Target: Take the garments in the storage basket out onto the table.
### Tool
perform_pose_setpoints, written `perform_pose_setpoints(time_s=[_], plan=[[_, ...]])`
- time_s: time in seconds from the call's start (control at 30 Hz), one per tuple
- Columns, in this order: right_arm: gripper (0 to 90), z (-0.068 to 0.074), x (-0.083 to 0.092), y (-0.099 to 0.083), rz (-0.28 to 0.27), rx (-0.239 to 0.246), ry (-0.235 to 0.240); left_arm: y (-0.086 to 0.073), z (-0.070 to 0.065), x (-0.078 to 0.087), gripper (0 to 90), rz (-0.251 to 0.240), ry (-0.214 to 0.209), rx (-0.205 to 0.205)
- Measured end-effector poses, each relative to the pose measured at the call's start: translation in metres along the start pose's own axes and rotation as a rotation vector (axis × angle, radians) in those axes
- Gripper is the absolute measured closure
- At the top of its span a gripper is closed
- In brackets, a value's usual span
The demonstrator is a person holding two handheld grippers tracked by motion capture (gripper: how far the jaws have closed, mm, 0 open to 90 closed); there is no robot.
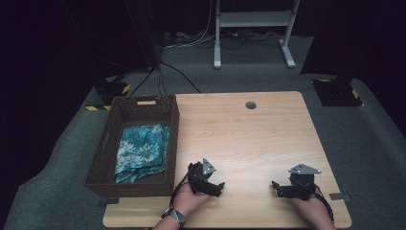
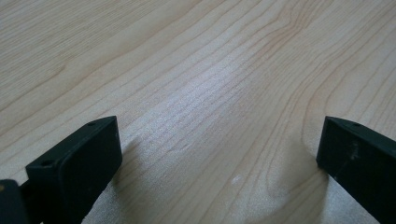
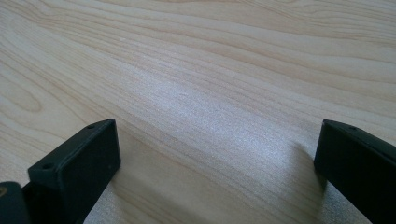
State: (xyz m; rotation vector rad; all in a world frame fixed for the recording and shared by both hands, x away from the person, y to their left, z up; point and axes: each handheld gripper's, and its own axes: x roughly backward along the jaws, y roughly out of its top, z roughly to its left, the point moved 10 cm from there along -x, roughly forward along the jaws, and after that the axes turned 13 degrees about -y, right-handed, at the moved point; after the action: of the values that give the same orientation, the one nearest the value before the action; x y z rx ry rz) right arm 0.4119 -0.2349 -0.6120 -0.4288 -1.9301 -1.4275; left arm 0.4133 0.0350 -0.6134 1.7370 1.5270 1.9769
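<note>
Right now I have both tools resting low on the worktop, the left tool and right tool each with jaws wide apart and nothing between them. Nearest the left tool, the blue flowered cloth lies crumpled inside the dark wicker basket. I judge it light, soft and limp, so I would pinch a raised fold near its upper edge.
</note>
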Motion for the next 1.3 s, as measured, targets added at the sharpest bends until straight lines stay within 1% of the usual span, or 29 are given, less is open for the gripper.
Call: perform_pose_setpoints(time_s=[0.9, 1.0, 1.03, 1.07, 1.1, 1.17, 1.3], plan=[[0.2, 0.001, -0.002, 0.002, -0.003, 0.009, 0.007, -0.001, -0.001, 0.001, 0.0, 0.002, -0.002, -0.002], [0.2, 0.001, -0.002, 0.002, -0.002, 0.009, 0.008, -0.001, -0.001, 0.001, 0.0, 0.031, -0.009, -0.004], [0.2, 0.001, -0.002, 0.002, -0.002, 0.009, 0.008, 0.0, -0.001, 0.002, 0.0, 0.033, -0.016, 0.006], [0.2, 0.001, -0.002, 0.002, -0.002, 0.009, 0.008, 0.001, -0.003, 0.003, 0.0, 0.03, -0.028, 0.007], [0.2, 0.001, -0.002, 0.002, -0.003, 0.011, 0.008, 0.003, -0.004, 0.005, 0.0, 0.024, -0.029, 0.003], [0.2, 0.001, -0.002, 0.002, -0.003, 0.01, 0.009, 0.009, -0.008, 0.009, 0.0, 0.006, -0.024, -0.027], [0.2, 0.001, -0.002, 0.002, -0.004, 0.013, 0.01, 0.024, -0.02, 0.021, 0.0, -0.043, -0.032, -0.075]])
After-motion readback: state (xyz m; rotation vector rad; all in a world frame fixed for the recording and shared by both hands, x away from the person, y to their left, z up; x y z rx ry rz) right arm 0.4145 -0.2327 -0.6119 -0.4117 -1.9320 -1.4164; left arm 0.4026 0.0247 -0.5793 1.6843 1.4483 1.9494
